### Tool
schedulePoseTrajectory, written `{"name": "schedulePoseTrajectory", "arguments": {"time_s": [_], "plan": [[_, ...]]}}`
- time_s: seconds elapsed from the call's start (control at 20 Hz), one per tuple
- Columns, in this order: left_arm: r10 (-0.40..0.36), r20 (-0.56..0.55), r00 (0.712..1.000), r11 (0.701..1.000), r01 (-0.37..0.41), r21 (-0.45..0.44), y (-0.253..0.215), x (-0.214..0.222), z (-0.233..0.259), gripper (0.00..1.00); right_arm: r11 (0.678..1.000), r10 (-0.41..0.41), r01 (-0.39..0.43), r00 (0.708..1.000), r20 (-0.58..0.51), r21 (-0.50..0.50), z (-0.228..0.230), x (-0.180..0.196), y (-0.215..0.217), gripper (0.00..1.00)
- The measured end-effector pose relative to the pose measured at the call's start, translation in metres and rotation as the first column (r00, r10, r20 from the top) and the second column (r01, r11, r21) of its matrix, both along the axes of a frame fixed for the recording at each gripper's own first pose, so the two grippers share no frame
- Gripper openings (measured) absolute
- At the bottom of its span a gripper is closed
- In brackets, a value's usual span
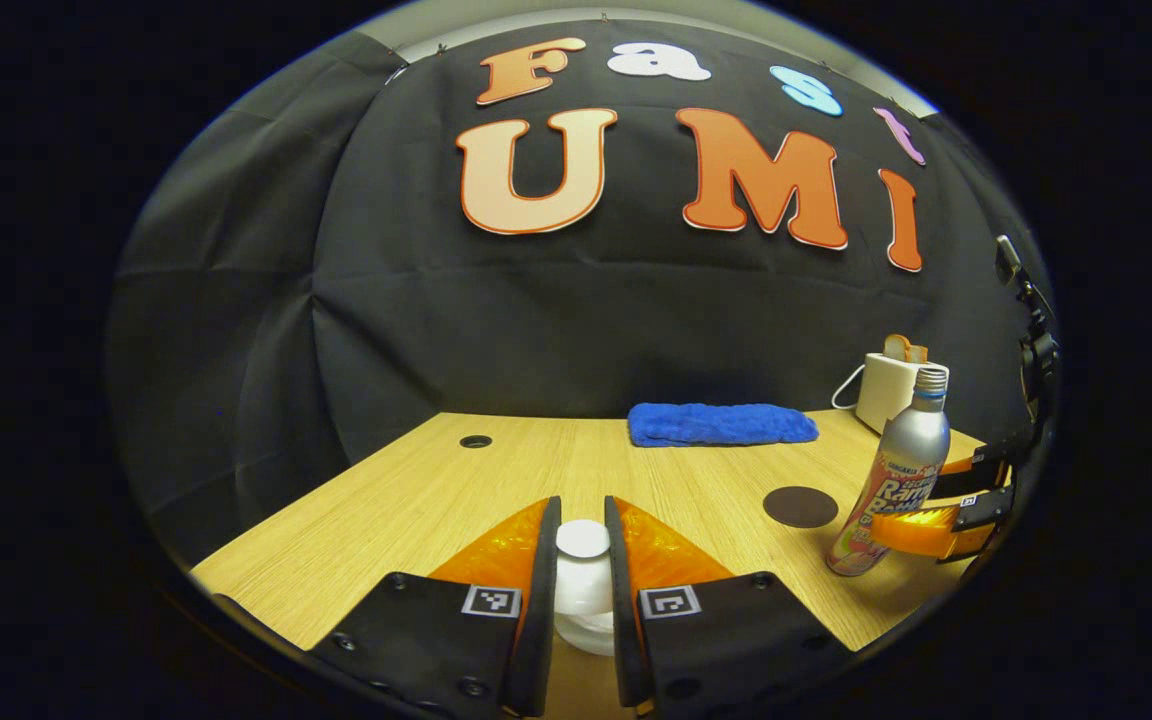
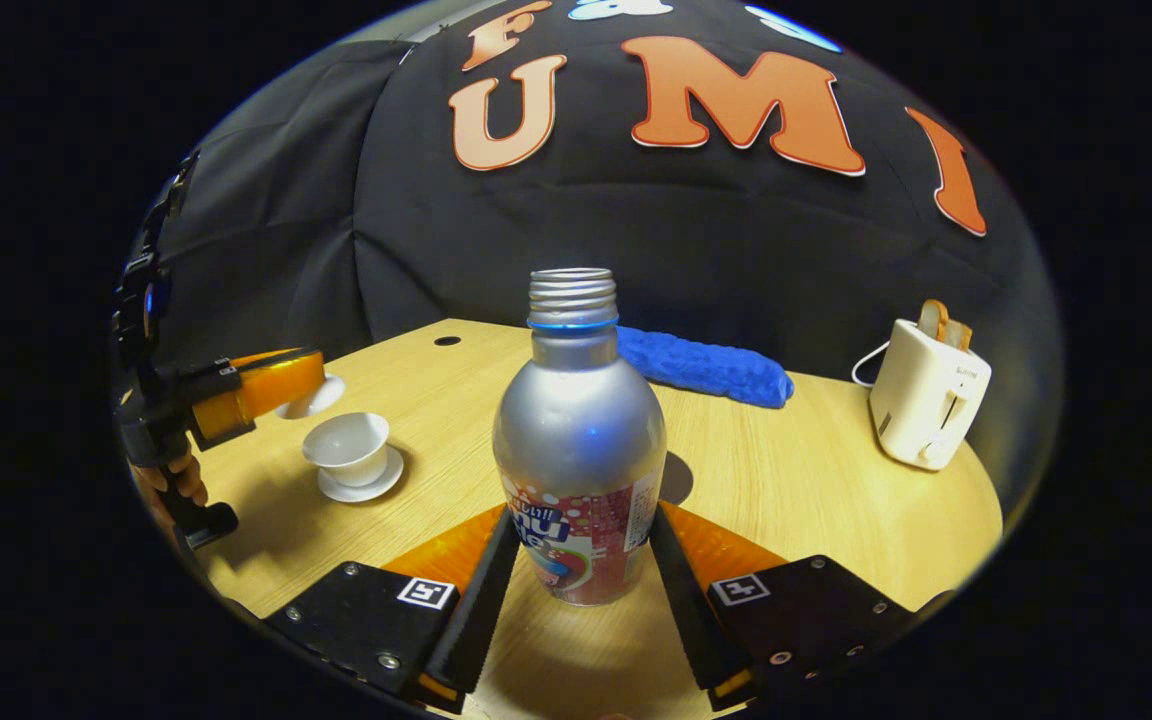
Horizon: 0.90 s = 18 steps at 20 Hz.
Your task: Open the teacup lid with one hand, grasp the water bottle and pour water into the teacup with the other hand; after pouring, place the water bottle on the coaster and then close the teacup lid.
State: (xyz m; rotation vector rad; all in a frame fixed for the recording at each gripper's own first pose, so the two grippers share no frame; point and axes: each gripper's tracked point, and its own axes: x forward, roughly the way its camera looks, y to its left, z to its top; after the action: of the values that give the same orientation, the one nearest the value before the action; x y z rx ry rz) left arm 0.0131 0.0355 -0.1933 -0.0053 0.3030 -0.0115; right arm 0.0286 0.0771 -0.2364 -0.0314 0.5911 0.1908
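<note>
Left gripper (image 1: 583, 590): jaws closed on the one white teacup lid (image 1: 582, 575), held knob-up, clear of the teacup. Right gripper (image 2: 576, 590): jaws closed against both sides of the single water bottle (image 2: 578, 440). Bottle upright on the table (image 2: 816, 490), long axis vertical, uncapped mouth upward.

Right gripper view, left of the bottle: one open teacup (image 2: 347, 449) on its saucer (image 2: 361, 489). Behind the bottle: one blue towel (image 2: 706, 367). Right of the bottle: one toaster (image 2: 926, 395).

Left gripper view: one dark round coaster (image 1: 800, 506), just left of the bottle.
</note>
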Motion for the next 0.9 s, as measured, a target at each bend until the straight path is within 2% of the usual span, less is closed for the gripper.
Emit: {"name": "schedulePoseTrajectory", "arguments": {"time_s": [0.25, 0.45, 0.5, 0.55, 0.6, 0.65, 0.85, 0.9], "plan": [[0.014, 0.007, 1.000, 1.000, -0.014, 0.016, 0.006, -0.002, 0.009, 0.29, 0.988, 0.018, -0.013, 0.999, 0.027, -0.157, 0.015, 0.009, -0.014, 0.78], [0.035, 0.012, 0.999, 0.999, -0.036, 0.009, 0.021, -0.003, 0.013, 0.27, 0.958, 0.052, -0.045, 0.999, 0.017, -0.282, 0.020, 0.021, -0.024, 0.78], [0.040, 0.009, 0.999, 0.999, -0.041, 0.012, 0.028, -0.006, 0.012, 0.29, 0.950, 0.066, -0.058, 0.998, 0.014, -0.308, 0.019, 0.022, -0.025, 0.78], [0.047, 0.008, 0.999, 0.999, -0.047, 0.014, 0.032, -0.008, 0.012, 0.29, 0.939, 0.085, -0.076, 0.996, 0.012, -0.336, 0.020, 0.023, -0.025, 0.74], [0.050, 0.005, 0.999, 0.999, -0.050, 0.014, 0.034, -0.008, 0.013, 0.27, 0.925, 0.106, -0.094, 0.994, 0.013, -0.368, 0.023, 0.025, -0.026, 0.78], [0.054, 0.005, 0.999, 0.998, -0.054, 0.017, 0.037, -0.009, 0.013, 0.29, 0.908, 0.127, -0.109, 0.992, 0.018, -0.405, 0.027, 0.027, -0.024, 0.78], [0.066, 0.004, 0.998, 0.998, -0.066, 0.020, 0.048, -0.016, 0.014, 0.27, 0.820, 0.231, -0.185, 0.973, 0.017, -0.542, 0.036, 0.036, -0.010, 0.77], [0.069, 0.006, 0.998, 0.997, -0.069, 0.017, 0.051, -0.016, 0.016, 0.29, 0.801, 0.251, -0.197, 0.968, 0.018, -0.565, 0.036, 0.037, -0.006, 0.77]]}}
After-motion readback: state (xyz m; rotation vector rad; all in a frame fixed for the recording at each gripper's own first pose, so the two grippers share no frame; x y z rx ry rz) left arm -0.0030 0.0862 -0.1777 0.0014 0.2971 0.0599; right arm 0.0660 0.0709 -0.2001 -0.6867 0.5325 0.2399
